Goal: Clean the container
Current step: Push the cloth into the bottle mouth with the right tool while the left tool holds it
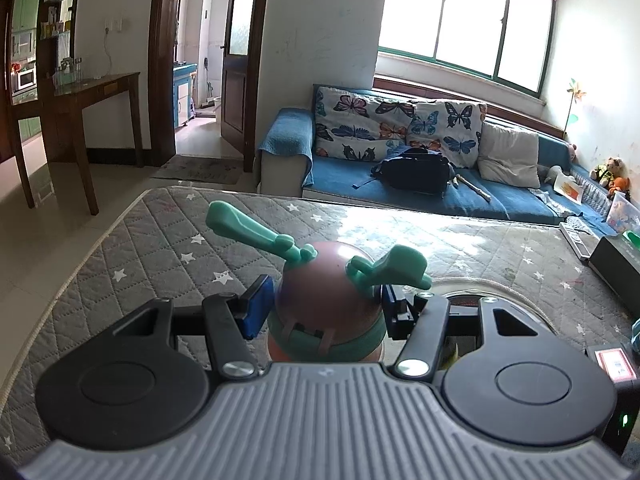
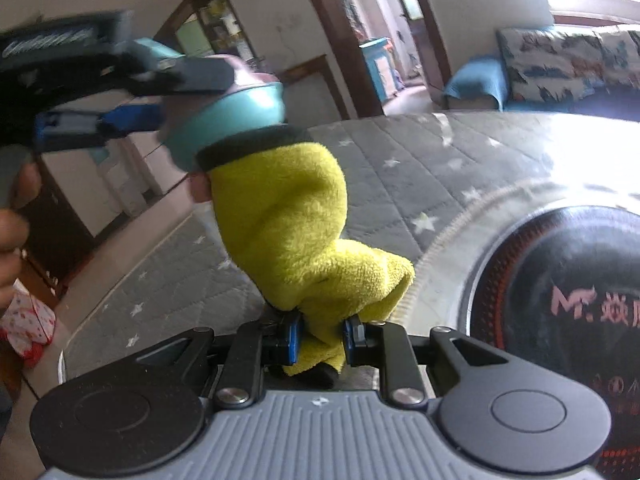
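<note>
The left gripper [image 1: 324, 312] clamps the container [image 1: 326, 300], a small pink-domed pot with a teal band, its blue pads [image 1: 254, 308] pressed against opposite flanks just ahead of the camera. Two teal latch arms [image 1: 248, 228] stick up and outward from the dome, so the lid clasps look undone. Holding the pot by its sides, lifted above the star-quilted table cover [image 1: 140, 240], leaves the rim and underside free for wiping; that seems the reason for this grip.

From the right wrist view, the same container [image 2: 240, 108] appears up and to the left of the right gripper, tipped so its teal underside faces the camera, with the left gripper's black linkage and a blue pad [image 2: 132, 118] beside it and fingers of a hand [image 2: 12, 240] at the far left edge.

The right gripper [image 2: 320, 338] pinches a yellow fleece cloth [image 2: 296, 232] between its nearly closed pads, bunched low so a thick fold stands up ahead of them. The top of the fold reaches the dark rim of the container, apparently touching it. The blur suggests a wiping stroke in progress.

Right of that gripper, a round black cooktop [image 2: 560, 300] with red lettering sits on the cover, well apart from the work.
</note>
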`<state>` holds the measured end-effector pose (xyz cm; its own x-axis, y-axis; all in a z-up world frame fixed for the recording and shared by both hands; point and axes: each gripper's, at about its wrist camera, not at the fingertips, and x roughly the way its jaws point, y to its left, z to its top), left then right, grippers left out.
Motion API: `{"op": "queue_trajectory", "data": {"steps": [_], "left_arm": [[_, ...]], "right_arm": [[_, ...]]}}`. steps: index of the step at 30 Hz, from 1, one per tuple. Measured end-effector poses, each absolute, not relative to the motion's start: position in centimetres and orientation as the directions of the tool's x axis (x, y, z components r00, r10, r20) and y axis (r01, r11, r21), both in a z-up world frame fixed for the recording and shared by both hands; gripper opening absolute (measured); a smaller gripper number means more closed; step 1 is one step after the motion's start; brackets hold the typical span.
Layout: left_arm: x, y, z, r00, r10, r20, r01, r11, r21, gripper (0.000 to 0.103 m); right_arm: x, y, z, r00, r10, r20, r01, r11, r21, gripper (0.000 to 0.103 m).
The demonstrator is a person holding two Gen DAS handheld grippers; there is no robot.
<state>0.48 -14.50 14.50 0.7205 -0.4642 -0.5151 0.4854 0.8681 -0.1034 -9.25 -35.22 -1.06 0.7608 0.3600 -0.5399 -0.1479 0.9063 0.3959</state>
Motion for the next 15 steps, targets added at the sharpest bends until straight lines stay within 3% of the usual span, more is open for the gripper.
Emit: {"op": "queue_trajectory", "data": {"steps": [7, 15], "left_arm": [[-0.1, -14.6, 14.2, 0.745, -0.441, -0.501, 0.458, 0.884, -0.097, 0.069], [-0.2, -14.8, 13.8, 0.747, -0.450, -0.489, 0.459, 0.882, -0.110, 0.069]], "right_arm": [[-8.7, -37.1, -1.2, 0.769, 0.369, -0.523, -0.096, 0.875, 0.475, 0.021], [-9.3, -38.3, 0.5, 0.806, 0.398, -0.437, -0.123, 0.836, 0.534, 0.022]]}}
